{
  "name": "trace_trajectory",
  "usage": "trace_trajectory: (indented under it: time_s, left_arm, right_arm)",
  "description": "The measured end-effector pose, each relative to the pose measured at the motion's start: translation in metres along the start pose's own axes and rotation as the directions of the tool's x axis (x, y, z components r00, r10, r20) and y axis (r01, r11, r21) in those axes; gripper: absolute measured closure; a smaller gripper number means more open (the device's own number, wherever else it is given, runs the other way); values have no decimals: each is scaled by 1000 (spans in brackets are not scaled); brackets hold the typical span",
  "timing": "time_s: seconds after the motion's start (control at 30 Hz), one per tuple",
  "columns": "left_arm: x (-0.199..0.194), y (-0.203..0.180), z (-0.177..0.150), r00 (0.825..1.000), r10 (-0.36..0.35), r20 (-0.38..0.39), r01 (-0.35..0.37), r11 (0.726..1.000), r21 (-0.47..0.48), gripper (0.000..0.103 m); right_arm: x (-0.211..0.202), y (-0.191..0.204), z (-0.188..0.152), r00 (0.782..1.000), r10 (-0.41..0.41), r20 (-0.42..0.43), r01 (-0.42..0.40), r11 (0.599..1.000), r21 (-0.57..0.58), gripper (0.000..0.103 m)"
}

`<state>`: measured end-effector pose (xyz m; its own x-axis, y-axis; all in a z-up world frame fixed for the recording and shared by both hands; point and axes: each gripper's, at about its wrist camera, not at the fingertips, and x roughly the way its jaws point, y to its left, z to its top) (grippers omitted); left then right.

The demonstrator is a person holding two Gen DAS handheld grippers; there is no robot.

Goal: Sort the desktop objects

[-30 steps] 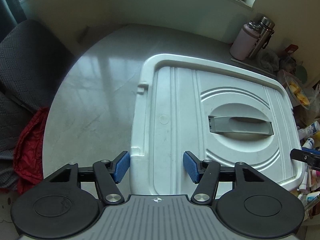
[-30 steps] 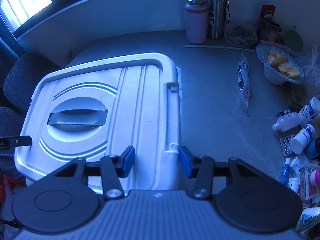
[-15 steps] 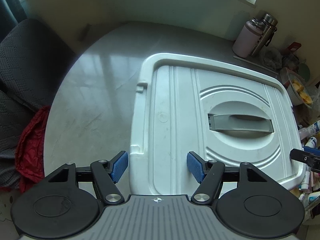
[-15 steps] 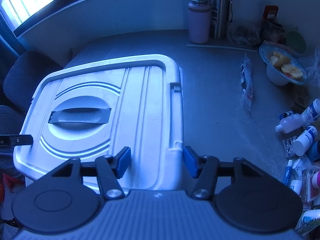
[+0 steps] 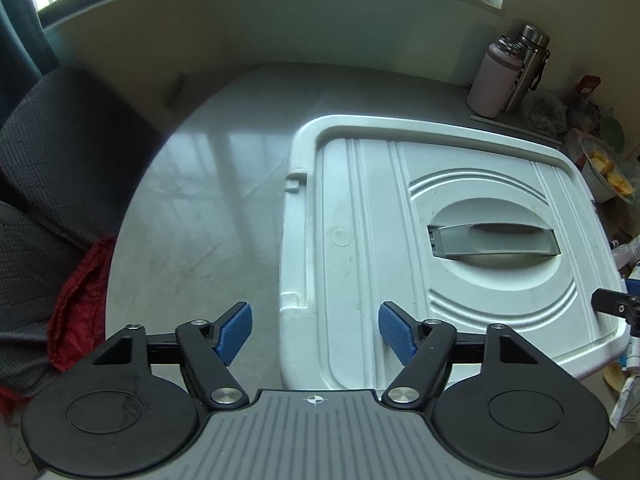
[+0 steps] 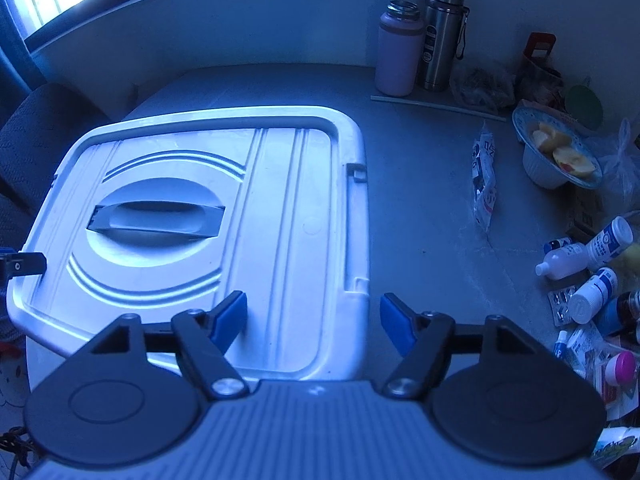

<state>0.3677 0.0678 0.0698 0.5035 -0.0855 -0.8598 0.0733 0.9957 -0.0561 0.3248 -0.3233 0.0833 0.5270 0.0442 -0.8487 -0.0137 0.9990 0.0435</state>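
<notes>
Both fingers (image 5: 236, 328) spreading wider, lid (image 5: 440, 248) edge between

Lid (image 6: 208, 216) on table (image 6: 420, 216), handle (image 6: 156, 220) at its centre. Behind and right of it, by the wall: two flasks (image 6: 420, 44) side by side. Right of lid: packet (image 6: 485, 176), then bowl (image 6: 556, 152) holding fruit. Near right: bottles (image 6: 588, 264) in a heap. Left of table: chair (image 5: 60, 152), cloth (image 5: 80, 300) beside it.
</notes>
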Motion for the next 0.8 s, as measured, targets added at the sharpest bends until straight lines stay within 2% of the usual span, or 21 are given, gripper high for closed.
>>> trace_trajectory:
  time_s: [0.13, 0.4, 0.63, 0.73, 0.8]
  left_arm:
    - [1, 1, 0, 1000, -4, 4, 4, 1000, 5, 25]
    - [5, 5, 5, 1000, -21, 2, 21, 999, 29, 25]
    - [8, 4, 5, 1000, -18, 24, 17, 999, 52, 24]
    - [4, 3, 5, 999, 7, 36, -8, 999, 51, 25]
    - [-3, 3, -1, 996, 40, 74, -44, 998, 54, 25]
  right_arm:
    - [1, 4, -5, 999, 38, -20, -37, 999, 27, 23]
    - [-8, 19, -18, 1000, -26, 0, 26, 998, 49, 20]
    - [-9, 16, -22, 999, -32, 3, 32, 993, 114, 20]
    - [-12, 18, -25, 999, -43, 24, 40, 992, 121, 20]
    - [-16, 22, -30, 997, -60, 51, 54, 993, 105, 20]
